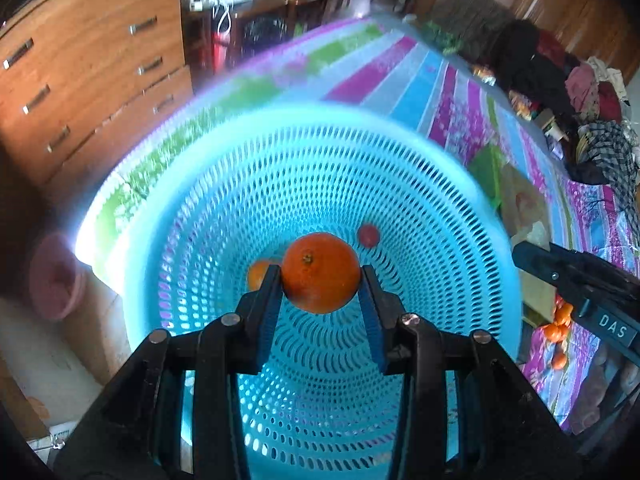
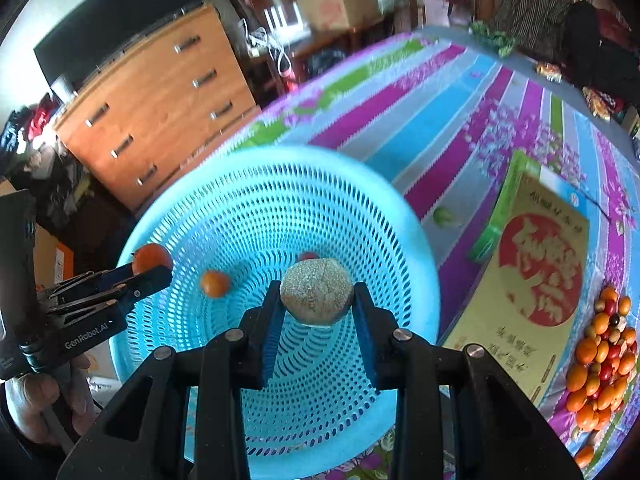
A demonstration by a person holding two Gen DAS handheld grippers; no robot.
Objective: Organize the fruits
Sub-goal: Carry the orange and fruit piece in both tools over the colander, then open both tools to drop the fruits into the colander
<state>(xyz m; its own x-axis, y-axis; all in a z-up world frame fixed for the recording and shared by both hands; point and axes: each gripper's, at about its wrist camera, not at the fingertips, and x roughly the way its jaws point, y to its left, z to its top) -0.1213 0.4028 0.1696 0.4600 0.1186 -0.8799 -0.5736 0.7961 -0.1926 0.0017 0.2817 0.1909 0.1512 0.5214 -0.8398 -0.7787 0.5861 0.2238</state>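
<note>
Left wrist: orange [image 1: 320, 272] between hand-held gripper [image 1: 321, 280] pads.

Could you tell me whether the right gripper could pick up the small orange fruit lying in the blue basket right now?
Probably not yet: the right gripper is shut on a round speckled fruit, so its jaws are occupied. Otherwise the small orange fruit lies uncovered in the blue basket.

One perforated blue basket [image 2: 168, 216] sits at the bed's near edge. Inside lie one small orange fruit [image 2: 215, 283] and one small red fruit [image 1: 368, 235]. One yellow box [image 2: 536, 280] lies beside it.
</note>
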